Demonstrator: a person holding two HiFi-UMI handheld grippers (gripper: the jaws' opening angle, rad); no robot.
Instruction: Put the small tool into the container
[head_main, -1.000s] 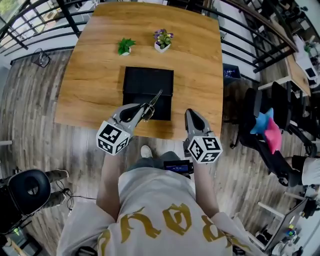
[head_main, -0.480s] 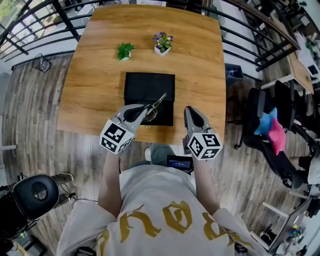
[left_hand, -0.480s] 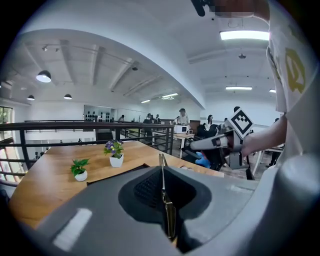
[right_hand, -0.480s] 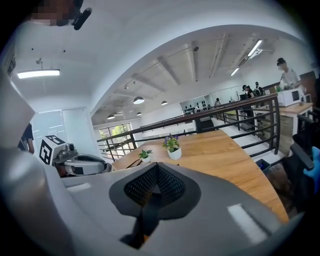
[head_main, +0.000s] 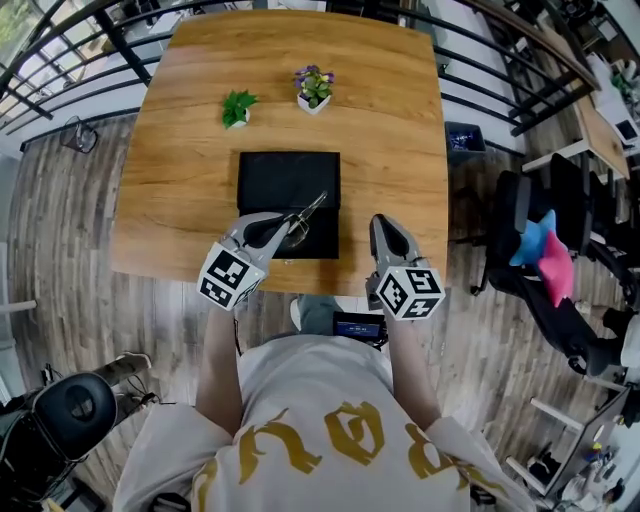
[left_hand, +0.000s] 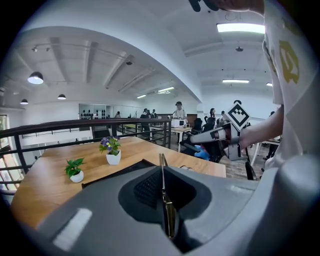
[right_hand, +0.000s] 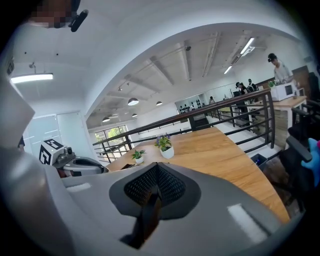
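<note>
Jaws of the left gripper (head_main: 285, 226) are clamped on the tool (head_main: 310, 208). Its thin tip juts up and right over the lower part of the black container (head_main: 287, 172) at frame centre, probably so it falls inside once released. Right gripper (head_main: 386, 230), just right of the container, has its jaws pressed together on nothing and seems only to wait. A green plant (head_main: 237, 107) and a flower pot (head_main: 313, 86) stand higher on the table (head_main: 400, 130), well apart from the container; nothing blocks the way in.
</note>
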